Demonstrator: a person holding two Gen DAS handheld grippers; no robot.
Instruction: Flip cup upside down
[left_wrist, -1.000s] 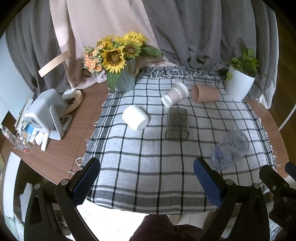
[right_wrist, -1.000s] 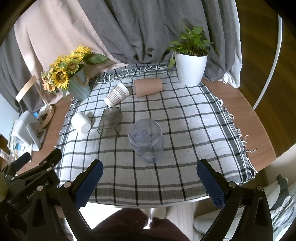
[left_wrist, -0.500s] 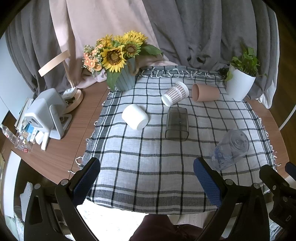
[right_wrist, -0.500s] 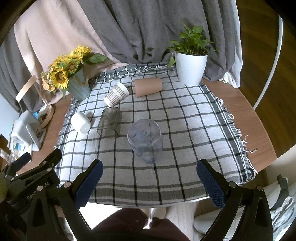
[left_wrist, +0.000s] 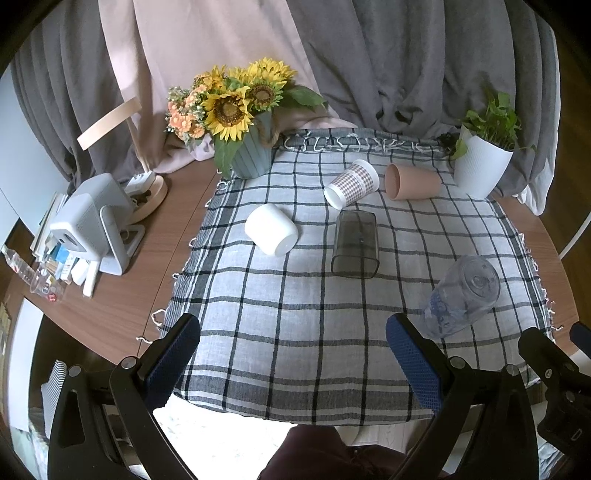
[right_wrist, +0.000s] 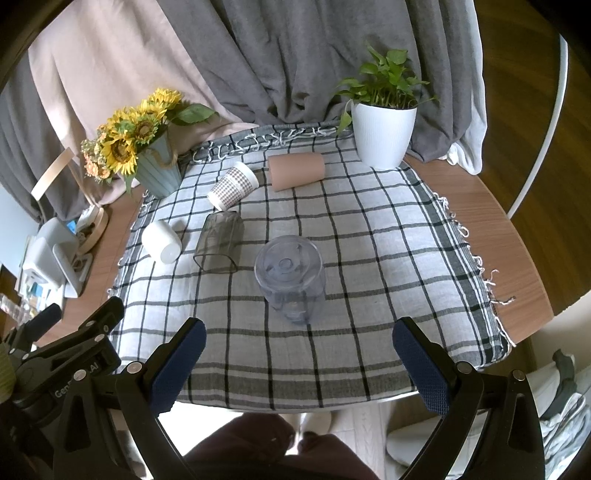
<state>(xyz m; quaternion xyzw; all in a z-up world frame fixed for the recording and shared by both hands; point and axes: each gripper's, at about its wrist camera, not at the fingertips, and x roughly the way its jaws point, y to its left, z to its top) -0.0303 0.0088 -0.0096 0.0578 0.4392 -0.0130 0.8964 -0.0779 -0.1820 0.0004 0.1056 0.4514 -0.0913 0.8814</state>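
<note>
Several cups lie on their sides on a checked cloth. A clear plastic cup lies nearest, also in the left wrist view. Further back lie a smoky grey cup, a white cup, a patterned paper cup and a pink cup. My left gripper is open and empty above the cloth's near edge. My right gripper is open and empty, just short of the clear cup.
A sunflower vase stands at the cloth's back left and a white plant pot at the back right. A grey device and clutter sit on the wooden table at left. Curtains hang behind.
Both views shifted very slightly; the right gripper edged a little toward the clear cup. Nothing on the cloth moved.
</note>
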